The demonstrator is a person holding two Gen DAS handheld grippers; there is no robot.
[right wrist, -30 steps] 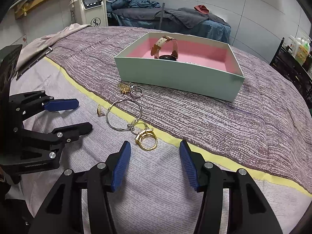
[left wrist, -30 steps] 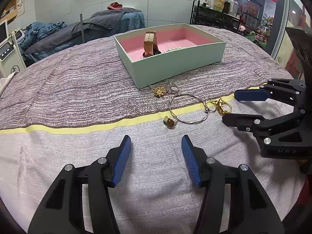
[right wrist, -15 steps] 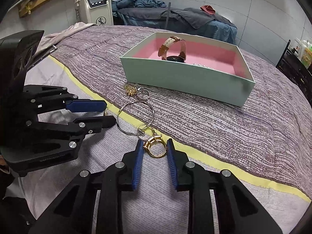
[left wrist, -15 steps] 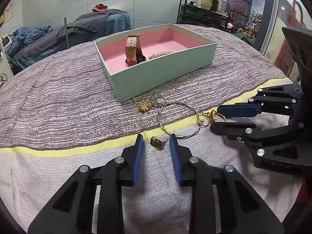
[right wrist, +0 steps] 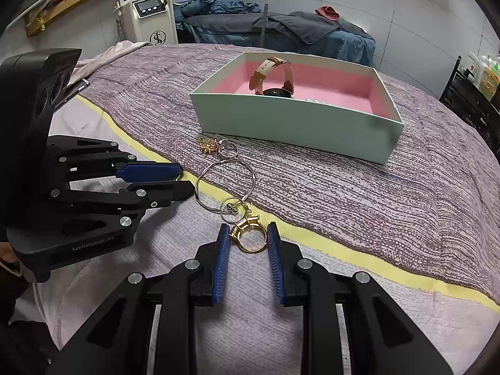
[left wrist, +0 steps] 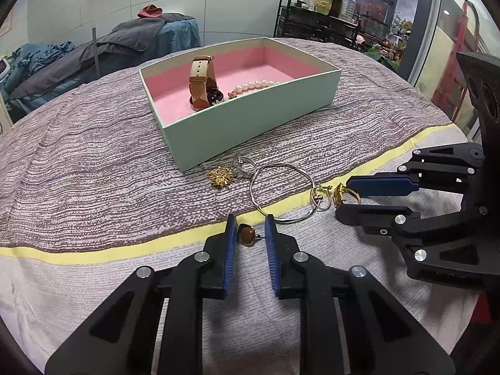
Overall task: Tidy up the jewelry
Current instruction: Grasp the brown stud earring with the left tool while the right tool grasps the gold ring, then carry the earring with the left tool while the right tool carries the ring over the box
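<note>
Clamping an amber-stone ring [left wrist: 246, 234] in the left tool [left wrist: 250, 231] at lower centre and a gold ring [right wrist: 250, 238] in the right tool [right wrist: 248, 239]; best lifted straight, gently, toward the pink-lined box [left wrist: 250, 125] at upper centre.

Glossy gold metal ring [right wrist: 250, 238]; matt mint card box [left wrist: 250, 118]; rough woven cloth [left wrist: 93, 181].

A brown-stoned ring [left wrist: 246, 234] and a gold ring [right wrist: 250, 238] are seen on the bedspread (watch [left wrist: 201, 82] boxed).
</note>
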